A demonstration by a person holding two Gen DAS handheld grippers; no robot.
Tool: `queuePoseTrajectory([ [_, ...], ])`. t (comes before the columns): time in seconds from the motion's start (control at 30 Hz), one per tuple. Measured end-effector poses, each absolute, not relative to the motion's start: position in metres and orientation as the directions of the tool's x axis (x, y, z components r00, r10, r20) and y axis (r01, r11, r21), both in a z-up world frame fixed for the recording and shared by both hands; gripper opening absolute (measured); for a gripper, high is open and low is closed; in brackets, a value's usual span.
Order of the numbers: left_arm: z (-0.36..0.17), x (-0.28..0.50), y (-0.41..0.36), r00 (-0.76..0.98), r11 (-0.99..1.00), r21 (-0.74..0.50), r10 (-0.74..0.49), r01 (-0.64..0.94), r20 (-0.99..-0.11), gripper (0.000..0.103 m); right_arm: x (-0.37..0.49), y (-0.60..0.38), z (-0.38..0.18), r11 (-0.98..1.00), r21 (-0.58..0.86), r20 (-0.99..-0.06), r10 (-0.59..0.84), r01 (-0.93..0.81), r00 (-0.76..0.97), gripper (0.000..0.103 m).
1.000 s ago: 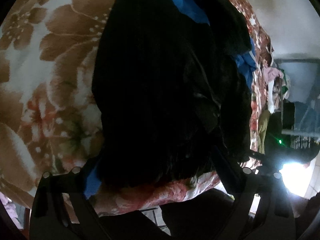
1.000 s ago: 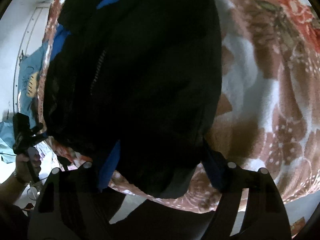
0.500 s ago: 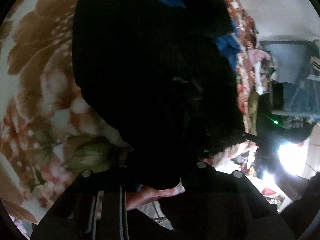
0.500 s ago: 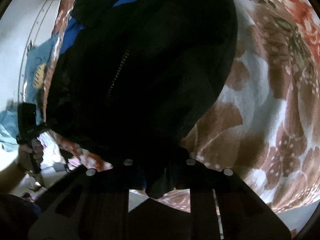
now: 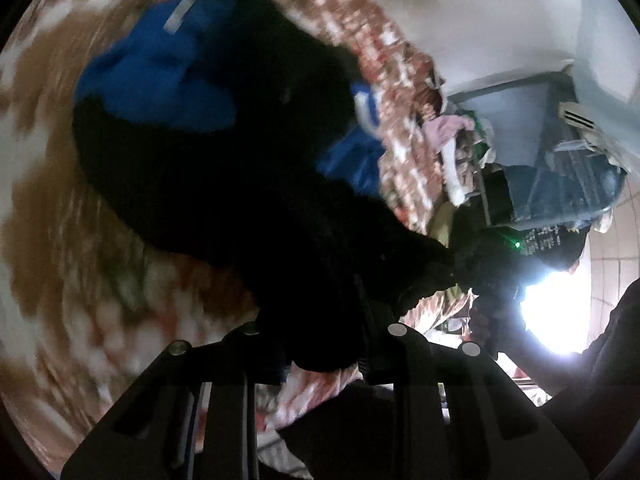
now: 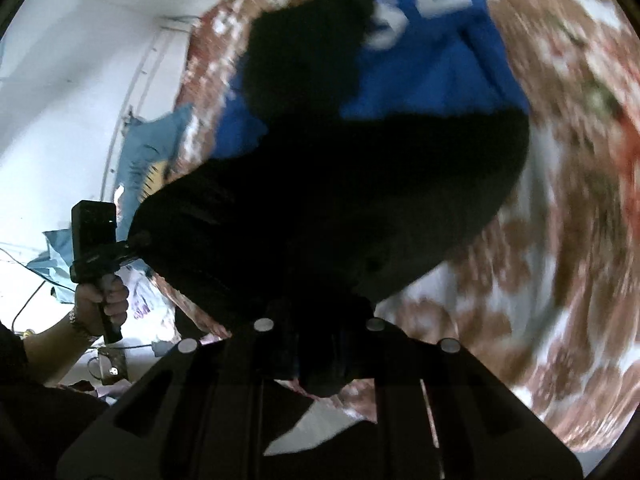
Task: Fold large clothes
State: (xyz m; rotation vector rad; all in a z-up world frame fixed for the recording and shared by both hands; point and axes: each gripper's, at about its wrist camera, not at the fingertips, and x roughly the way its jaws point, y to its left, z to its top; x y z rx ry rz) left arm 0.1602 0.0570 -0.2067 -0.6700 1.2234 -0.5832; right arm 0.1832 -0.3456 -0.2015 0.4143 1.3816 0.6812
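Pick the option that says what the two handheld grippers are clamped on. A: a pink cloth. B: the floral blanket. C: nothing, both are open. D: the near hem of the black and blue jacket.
D: the left gripper and the right gripper each have black fabric of the black and blue jacket pinched between closed fingers above the floral blanket.

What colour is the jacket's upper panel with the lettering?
Bright blue with white letters, above the black body of the jacket; the blue panel shows best in the right wrist view.
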Motion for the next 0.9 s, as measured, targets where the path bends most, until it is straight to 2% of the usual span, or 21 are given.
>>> queuePoseTrajectory([
  [0.3, -0.14, 0.237, 0.067, 0.37, 0.639, -0.756, -0.743, 0.145, -0.557, 0.023, 0.268, -0.345, -0.126, 0.694, 0.672, -0.66, 0.72, -0.26, 0.216, 0.013],
  [0.53, -0.11, 0.327, 0.079, 0.42, 0.62, -0.755, -0.756, 0.214, -0.502, 0.023, 0.357, -0.36, -0.091, 0.719, 0.635, -0.639, 0.695, -0.284, 0.33, 0.013],
  [0.67, -0.13, 0.394, 0.083, 0.392, 0.608, -0.771, -0.766, 0.189, -0.509, 0.023, 0.421, -0.364, -0.118, 0.739, 0.626, -0.661, 0.672, -0.248, 0.333, 0.013],
  [0.9, -0.214, 0.513, 0.099, 0.321, 0.631, -0.776, -0.733, -0.009, -0.6, 0.023, 0.506, -0.379, -0.201, 0.731, 0.675, -0.68, 0.669, -0.1, 0.3, 0.013],
])
